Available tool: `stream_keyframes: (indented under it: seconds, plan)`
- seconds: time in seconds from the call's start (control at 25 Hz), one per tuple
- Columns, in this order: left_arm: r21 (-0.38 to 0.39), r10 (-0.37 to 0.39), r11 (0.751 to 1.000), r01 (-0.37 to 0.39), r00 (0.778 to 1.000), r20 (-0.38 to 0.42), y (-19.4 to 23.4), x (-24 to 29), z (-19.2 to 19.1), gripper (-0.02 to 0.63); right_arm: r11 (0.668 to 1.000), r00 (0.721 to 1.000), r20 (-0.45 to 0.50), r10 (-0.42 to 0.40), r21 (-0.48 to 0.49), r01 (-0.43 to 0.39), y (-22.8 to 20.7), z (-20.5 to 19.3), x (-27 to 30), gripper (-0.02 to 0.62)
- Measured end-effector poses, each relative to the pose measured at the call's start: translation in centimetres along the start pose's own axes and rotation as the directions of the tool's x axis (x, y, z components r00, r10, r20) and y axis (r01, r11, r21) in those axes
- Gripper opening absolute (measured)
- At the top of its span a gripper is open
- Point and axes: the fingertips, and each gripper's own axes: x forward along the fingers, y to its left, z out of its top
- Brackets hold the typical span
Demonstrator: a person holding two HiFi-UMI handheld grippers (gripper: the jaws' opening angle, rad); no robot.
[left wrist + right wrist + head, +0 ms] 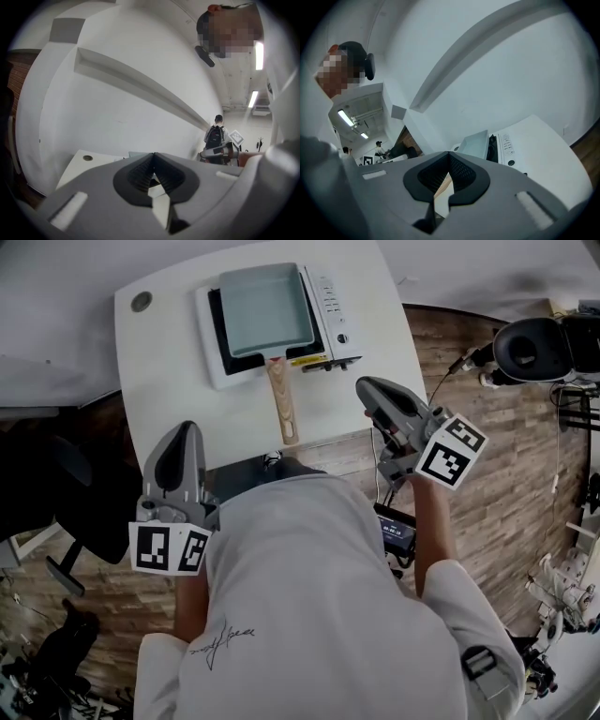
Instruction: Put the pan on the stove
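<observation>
One pan (266, 309) on one stove (330, 306); two tools (left gripper (186, 430), right gripper (367, 388)) both pressed together, empty.

Readable text: we find none. One yellow label (307, 360) on the stove (330, 306), near edge: print too small for us to read.

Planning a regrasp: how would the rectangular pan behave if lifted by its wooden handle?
Probably stiff: the pan looks like rigid metal. Held by its long handle, it would likely dip at the body end. Pushed, it might slide on the stove, not roll.
</observation>
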Motion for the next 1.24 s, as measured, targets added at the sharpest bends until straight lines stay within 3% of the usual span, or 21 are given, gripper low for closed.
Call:
stream_keyframes:
  seconds: [0.36,0.64,1.24]
  plan:
    - [0.010,0.006,1.000,-0.006,1.000,-0.014,0.1,0.5,-0.2,0.055,0.992,0.999,-0.040,0.023,-0.122,-0.028,1.8,-0.1,0.0,-0.002]
    - [-0.012,0.019,1.000,-0.019,0.999,-0.033,-0.2,0.5,-1.2,0.055,0.988,0.998,-0.069,0.015,-0.152,-0.025,1.8,-0.7,0.0,-0.002]
    - [-0.029,0.016,0.999,-0.018,0.996,-0.090,-1.2,0.7,-3.7,0.055,0.963,0.987,-0.150,-0.055,-0.271,0.012,0.8,-3.1,-0.1,0.000]
